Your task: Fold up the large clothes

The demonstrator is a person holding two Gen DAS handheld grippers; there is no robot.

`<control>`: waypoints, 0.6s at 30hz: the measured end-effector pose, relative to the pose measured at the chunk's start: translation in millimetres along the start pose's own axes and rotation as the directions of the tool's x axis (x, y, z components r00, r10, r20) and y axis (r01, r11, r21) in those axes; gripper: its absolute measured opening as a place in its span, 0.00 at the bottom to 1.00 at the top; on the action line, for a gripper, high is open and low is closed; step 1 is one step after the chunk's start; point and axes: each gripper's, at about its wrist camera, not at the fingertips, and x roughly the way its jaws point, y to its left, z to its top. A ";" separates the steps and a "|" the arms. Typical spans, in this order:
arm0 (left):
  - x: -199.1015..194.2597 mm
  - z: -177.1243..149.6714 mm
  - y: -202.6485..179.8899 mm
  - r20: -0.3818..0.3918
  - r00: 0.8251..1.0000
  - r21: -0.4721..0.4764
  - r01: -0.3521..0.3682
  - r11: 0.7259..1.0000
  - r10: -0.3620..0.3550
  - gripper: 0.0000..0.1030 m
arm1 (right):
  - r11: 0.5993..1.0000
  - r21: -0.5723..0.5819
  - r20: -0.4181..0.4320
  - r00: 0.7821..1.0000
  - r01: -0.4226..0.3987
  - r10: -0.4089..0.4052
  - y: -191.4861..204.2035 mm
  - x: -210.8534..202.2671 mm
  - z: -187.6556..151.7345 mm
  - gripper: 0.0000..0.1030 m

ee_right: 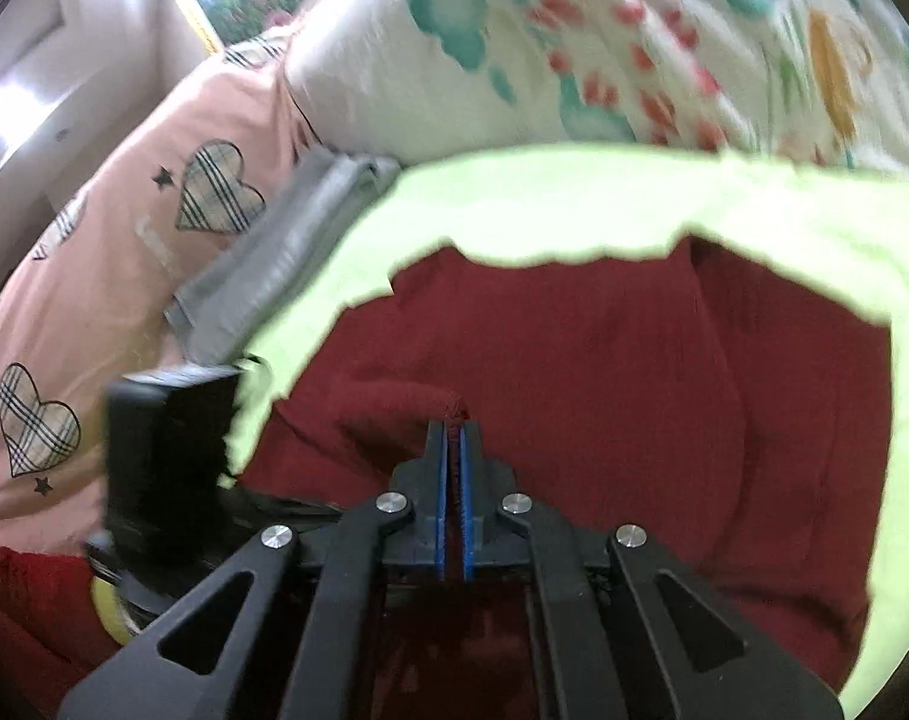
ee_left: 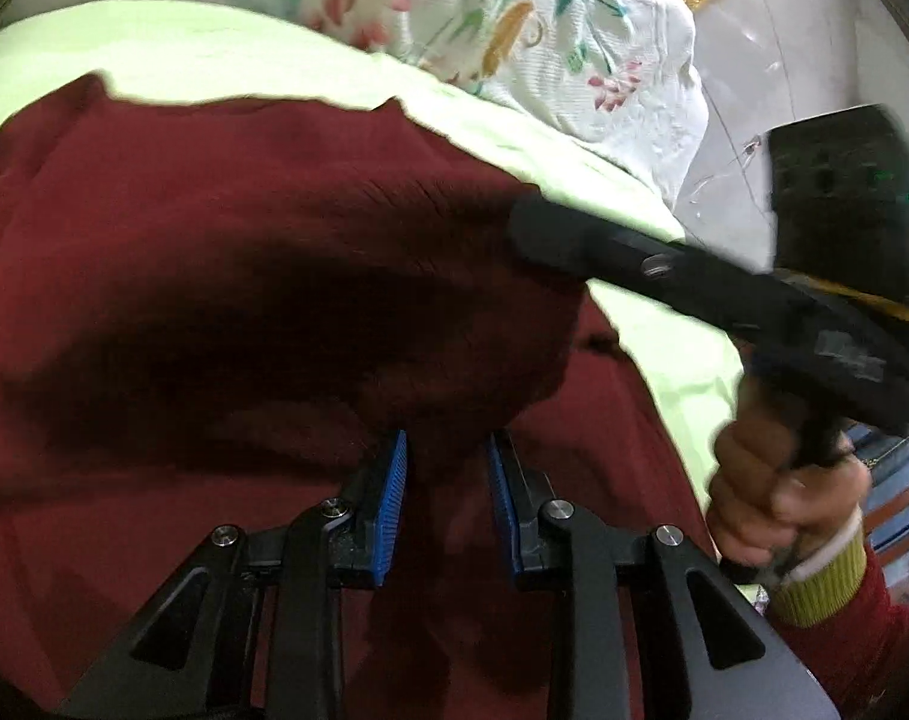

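Lime-green sheet (ee_right: pixel 574 204), floral quilt (ee_right: pixel 574 48), pink heart-print pillow (ee_right: pixel 124 252), folded grey cloth (ee_right: pixel 280 252) beside it.

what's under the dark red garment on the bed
A light green sheet lies under the dark red garment and shows around its far and side edges. How far the sheet runs beneath, or whether anything else lies there, is covered by the cloth.
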 end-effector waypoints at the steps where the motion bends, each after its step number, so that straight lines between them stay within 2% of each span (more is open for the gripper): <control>1: 2.2 8.2 -1.3 0.012 1.000 0.009 -0.016 1.000 0.016 0.26 | 1.000 -0.010 0.016 1.000 -0.008 0.008 3.3 -3.7 6.2 0.03; 3: 3.9 35.5 0.0 0.064 0.997 0.006 -0.045 0.999 0.044 0.26 | 0.999 -0.035 0.051 0.999 -0.018 0.020 8.4 -12.9 15.6 0.03; 5: 0.2 57.6 11.5 0.108 0.992 -0.026 -0.068 0.997 0.070 0.27 | 0.999 -0.053 0.048 0.999 -0.013 0.015 9.2 -14.2 17.5 0.03; 7: -3.4 61.8 24.9 0.108 0.992 -0.065 -0.062 0.996 0.068 0.27 | 0.999 -0.054 0.022 1.000 -0.007 0.009 5.5 -8.6 10.7 0.03; 13: -17.0 7.8 53.4 0.041 0.992 -0.090 -0.117 0.989 0.121 0.27 | 0.998 -0.037 -0.083 0.995 -0.053 0.050 -0.1 17.1 -28.3 0.03; 16: -44.5 -22.2 72.0 0.038 0.994 -0.132 -0.096 0.987 0.102 0.27 | 0.998 -0.020 -0.133 0.989 -0.065 0.062 -1.8 27.7 -45.0 0.07; 18: -64.7 -32.3 78.8 0.050 0.989 -0.143 -0.131 0.981 0.139 0.27 | 0.997 0.012 -0.159 0.984 -0.076 0.077 -6.6 30.9 -53.2 0.07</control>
